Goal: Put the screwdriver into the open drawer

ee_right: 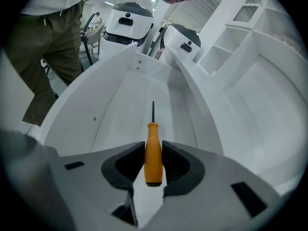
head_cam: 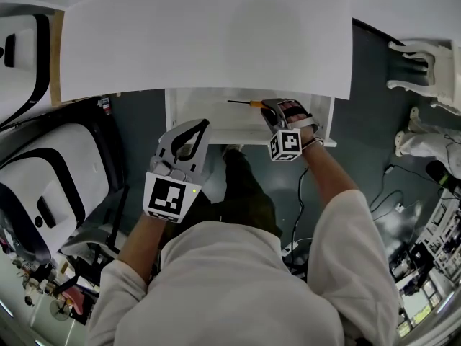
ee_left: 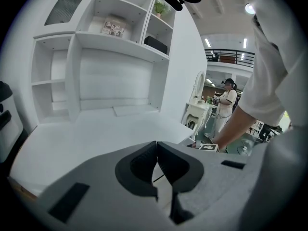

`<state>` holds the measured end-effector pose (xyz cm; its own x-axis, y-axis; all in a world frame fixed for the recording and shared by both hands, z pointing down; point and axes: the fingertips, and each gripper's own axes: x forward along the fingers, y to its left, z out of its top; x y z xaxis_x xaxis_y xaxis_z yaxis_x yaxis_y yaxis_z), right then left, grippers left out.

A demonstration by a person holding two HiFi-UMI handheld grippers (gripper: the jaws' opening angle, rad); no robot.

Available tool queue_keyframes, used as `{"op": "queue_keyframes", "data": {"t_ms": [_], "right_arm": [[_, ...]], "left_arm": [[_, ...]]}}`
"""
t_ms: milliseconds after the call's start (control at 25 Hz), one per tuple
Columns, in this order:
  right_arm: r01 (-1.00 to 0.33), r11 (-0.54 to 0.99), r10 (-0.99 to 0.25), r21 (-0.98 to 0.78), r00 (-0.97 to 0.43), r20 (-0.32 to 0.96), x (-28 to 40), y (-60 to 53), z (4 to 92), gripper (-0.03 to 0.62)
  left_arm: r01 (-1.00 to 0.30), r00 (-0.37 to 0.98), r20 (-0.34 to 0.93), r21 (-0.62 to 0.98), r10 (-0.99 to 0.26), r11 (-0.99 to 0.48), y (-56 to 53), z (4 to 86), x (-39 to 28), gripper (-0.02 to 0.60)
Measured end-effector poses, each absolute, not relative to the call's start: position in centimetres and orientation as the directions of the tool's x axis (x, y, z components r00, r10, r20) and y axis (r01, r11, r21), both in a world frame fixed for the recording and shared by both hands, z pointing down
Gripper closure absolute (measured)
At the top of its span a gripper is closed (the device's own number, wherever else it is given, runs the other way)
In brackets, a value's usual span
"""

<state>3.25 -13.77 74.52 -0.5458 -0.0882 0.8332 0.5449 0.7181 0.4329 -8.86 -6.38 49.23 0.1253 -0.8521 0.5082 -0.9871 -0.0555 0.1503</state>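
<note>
While the left gripper (ee_left: 157, 146) sits closed, the right gripper (ee_right: 153, 150) clamps the screwdriver (ee_right: 153, 136) above the drawer (ee_right: 115, 109)

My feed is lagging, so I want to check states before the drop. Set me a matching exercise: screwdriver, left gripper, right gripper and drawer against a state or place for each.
Things:
1. screwdriver
2. left gripper
3. right gripper
4. drawer

States:
A. pulled open below the white desk top
B. jaws together, nothing held
C. jaws clamped on an orange handle
D. held by its handle over the drawer, shaft pointing along it

Pairs: 1-D, 2-B, 3-C, 4-A
</note>
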Motion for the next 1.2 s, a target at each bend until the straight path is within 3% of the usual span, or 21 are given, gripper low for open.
{"op": "queue_keyframes", "data": {"t_ms": [1200], "right_arm": [[0.617, 0.73, 0.009, 0.294, -0.439, 0.898, 3.6, -14.2, 79.0, 0.477]], "left_arm": [[-0.983, 0.124, 0.556, 0.184, -0.822, -0.025, -7.4, 51.7, -8.7, 0.575]]}}
